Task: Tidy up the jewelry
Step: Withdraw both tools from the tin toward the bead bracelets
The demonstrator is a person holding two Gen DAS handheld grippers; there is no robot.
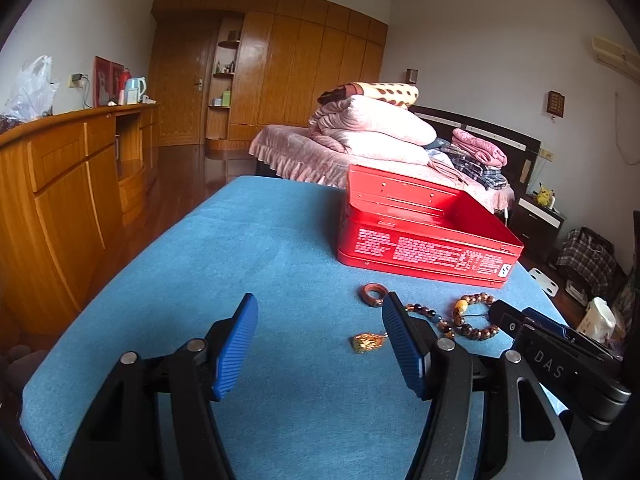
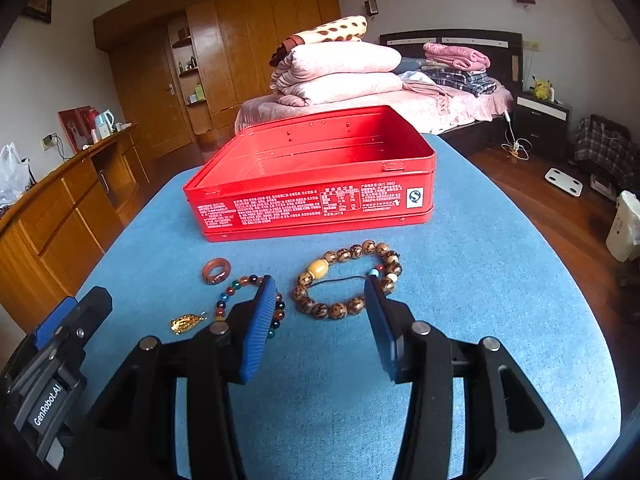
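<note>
An open red tin box stands empty on the blue cloth. In front of it lie a brown ring, a gold pendant, a multicoloured bead bracelet and a large brown bead bracelet. My right gripper is open and empty, low over the brown bracelet's near side. My left gripper is open and empty, with the pendant just inside its right finger; it shows at lower left in the right wrist view.
The blue-covered table has curved edges left and right. A wooden sideboard runs along the left. A bed with folded quilts is behind the table. A scale and bags lie on the floor at right.
</note>
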